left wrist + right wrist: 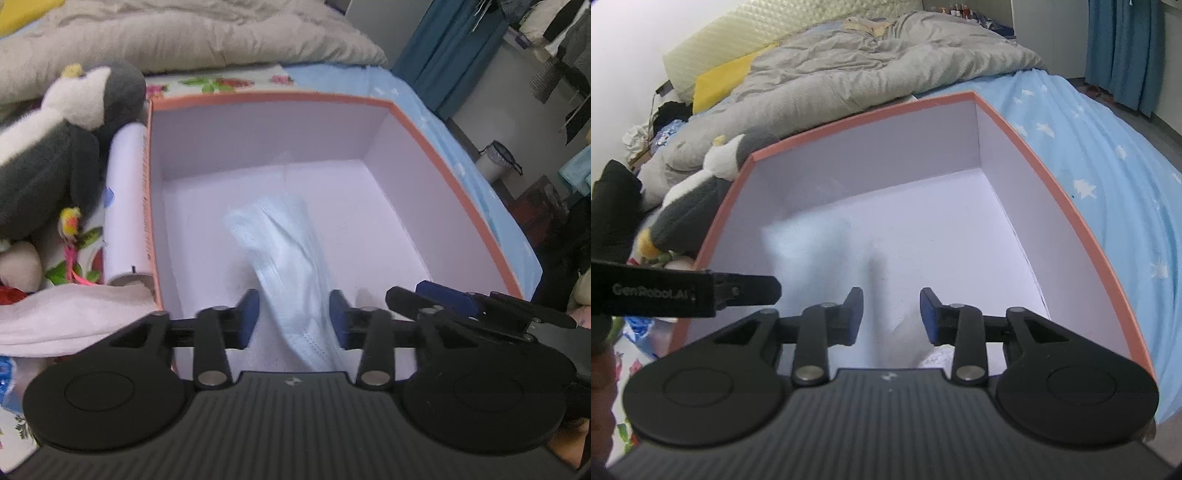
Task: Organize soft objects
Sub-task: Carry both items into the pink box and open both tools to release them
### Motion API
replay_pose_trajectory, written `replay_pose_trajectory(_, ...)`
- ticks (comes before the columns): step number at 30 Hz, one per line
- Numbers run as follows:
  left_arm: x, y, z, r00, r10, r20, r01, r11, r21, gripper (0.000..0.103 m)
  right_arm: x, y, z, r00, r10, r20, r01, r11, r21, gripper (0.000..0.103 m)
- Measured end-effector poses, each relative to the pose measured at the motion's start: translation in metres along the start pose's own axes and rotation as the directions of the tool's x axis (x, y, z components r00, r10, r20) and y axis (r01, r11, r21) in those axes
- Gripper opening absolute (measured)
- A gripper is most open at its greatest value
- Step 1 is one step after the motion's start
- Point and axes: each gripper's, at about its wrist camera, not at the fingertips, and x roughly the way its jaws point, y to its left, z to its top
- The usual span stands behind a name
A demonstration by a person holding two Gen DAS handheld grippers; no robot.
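Bed (1089, 155) under blue star-print sheet carries open box (461, 177), orange rim, pale inside. Grey duvet (849, 70) bunched behind it. Your left tool (294, 319) hangs over box near wall, jaws parted; blue face mask (284, 258) passes between pads, blurred, no clear pinch, far end inside box. Your right tool (891, 315) also over box, jaws apart, pale blurred cloth between them, grip not seen. Plush penguin (55, 147), paper roll (123, 206), pink cloth (66, 314) lie left of box.
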Motion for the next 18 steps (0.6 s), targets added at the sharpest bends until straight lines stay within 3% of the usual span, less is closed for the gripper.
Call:
replay_pose_trajectory(8,-0.057,-0.006,-0.018,0.998,-0.006,0.07,0.006,1.0,-0.007,0.049,-0.047,0.02,-0.008,0.997,0.02,0.069,-0.019,1.0,-0.018,0.038)
replay_pose_trajectory(18,-0.144,-0.01,-0.065,0.984,-0.005,0.178,0.007,1.0,-0.013,0.049,-0.114,0.046,-0.03,0.986,0.049,0.159,-0.042,0.998,-0.049,0.038)
